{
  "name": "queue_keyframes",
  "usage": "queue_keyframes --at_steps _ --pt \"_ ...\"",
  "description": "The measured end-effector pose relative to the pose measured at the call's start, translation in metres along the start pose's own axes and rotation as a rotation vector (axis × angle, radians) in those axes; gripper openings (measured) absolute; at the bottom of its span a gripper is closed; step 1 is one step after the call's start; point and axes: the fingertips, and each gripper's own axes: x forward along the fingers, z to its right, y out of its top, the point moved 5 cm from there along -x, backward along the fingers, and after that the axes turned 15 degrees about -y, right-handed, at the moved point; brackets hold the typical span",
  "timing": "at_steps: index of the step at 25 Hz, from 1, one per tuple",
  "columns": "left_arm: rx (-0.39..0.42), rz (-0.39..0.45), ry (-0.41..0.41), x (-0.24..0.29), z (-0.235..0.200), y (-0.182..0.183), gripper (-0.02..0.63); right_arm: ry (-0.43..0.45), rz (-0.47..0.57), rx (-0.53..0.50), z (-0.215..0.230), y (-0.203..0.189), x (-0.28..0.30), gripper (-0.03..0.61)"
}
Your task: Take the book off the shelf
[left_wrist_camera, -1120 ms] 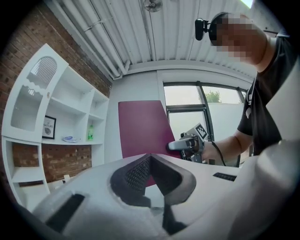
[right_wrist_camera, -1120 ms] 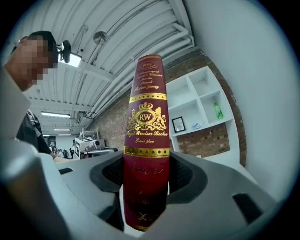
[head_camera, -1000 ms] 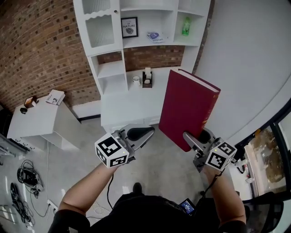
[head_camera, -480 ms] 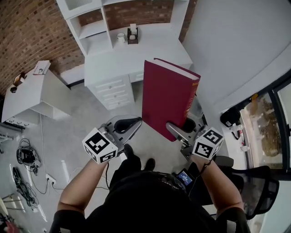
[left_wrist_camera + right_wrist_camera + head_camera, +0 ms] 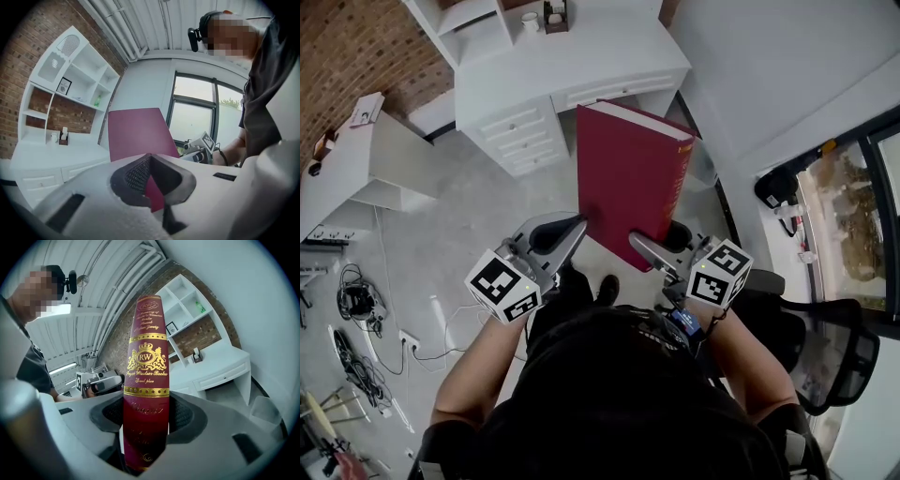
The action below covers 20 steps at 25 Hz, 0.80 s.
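Now the book (image 5: 628, 169) sits lower, well off the shelf (image 5: 478, 28) at 11 o'clock, squeezed by the right gripper (image 5: 656, 242); left gripper (image 5: 577, 226) closed, empty

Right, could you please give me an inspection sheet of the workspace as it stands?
Surface: white desk with a cup and a small holder at its back.
Job's things: red book, off the shelf, held upright in the air.
Clutter: small items on the side table.
Grippers: right gripper shut on the book's spine; left gripper jaws together, beside the book.
Cables: loose cables on the floor.
Surroundings: brick wall, window, office chair.
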Motion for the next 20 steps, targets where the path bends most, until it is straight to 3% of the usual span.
queue_keyframes --at_steps 20 --pt "-0.013 -0.027 -0.038 0.023 0.029 -0.013 0.008 0.014 0.016 0.036 0.003 -0.007 -0.020 0.233"
